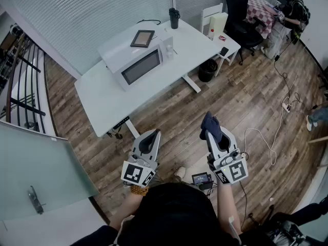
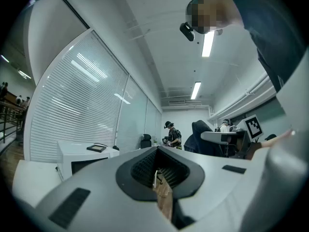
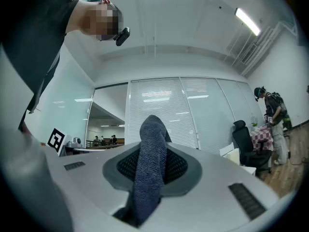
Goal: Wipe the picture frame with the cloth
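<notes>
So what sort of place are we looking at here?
Probably an office or lab workspace: there is a white desk on a wood floor, a black office chair, and glass walls covered with blinds.

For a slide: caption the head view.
Right claw grips the cloth, left claw shut; the frame lies on the microwave.

The left gripper [image 2: 157, 172] has its jaws closed together with nothing caught between them; a sliver of wooden floor [image 2: 164, 199] shows in the gap lower down. Beyond on the left, a picture frame [image 2: 96, 148] lies flat on a white microwave [image 2: 77, 162] before slatted blinds [image 2: 82, 100]. On the right, the right gripper [image 2: 215, 137] has a dark cloth [image 2: 199, 135] bunched at its tip, and a person [image 2: 172, 134] stands far back.
</notes>
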Tool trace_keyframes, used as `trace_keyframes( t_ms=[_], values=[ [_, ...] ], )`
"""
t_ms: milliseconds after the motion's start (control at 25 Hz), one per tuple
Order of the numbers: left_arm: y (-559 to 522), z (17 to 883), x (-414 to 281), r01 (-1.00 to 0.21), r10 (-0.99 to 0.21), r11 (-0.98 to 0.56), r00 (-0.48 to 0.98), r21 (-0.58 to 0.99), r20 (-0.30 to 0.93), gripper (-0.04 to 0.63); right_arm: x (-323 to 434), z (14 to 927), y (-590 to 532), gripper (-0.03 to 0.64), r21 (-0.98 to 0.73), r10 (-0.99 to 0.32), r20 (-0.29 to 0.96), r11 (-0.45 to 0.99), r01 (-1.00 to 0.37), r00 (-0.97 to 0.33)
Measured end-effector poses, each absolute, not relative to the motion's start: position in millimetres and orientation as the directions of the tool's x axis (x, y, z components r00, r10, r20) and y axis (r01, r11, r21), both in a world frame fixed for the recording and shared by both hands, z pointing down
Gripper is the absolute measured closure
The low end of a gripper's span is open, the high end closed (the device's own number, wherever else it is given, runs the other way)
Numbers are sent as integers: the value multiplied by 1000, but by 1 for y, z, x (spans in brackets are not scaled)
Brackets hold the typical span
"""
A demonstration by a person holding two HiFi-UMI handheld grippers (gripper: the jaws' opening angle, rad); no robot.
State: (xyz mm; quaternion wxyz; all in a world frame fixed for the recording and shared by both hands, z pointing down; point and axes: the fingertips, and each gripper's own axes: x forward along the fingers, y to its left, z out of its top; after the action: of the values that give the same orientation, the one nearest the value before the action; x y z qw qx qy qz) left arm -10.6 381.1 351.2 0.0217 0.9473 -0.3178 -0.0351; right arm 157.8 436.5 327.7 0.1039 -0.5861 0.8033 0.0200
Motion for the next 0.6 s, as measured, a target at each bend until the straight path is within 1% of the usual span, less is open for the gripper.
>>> trace_keyframes(
  t_ms=[280, 440, 600],
  values=[
    [384, 358, -12, -641, -642, -766, 767, 45, -3, 589, 160, 330, 431, 543, -92, -922, -181, 362, -928, -342],
    [368, 365, -23, -663, -662, -748, 748, 22, 46, 589, 162, 332, 401, 543, -96, -912, -171, 391, -915, -372],
    [325, 377, -40, -702, -700, -712, 711, 9, 68, 589, 157, 332, 353, 543, -80, -899, -167, 421, -903, -405]
  ],
)
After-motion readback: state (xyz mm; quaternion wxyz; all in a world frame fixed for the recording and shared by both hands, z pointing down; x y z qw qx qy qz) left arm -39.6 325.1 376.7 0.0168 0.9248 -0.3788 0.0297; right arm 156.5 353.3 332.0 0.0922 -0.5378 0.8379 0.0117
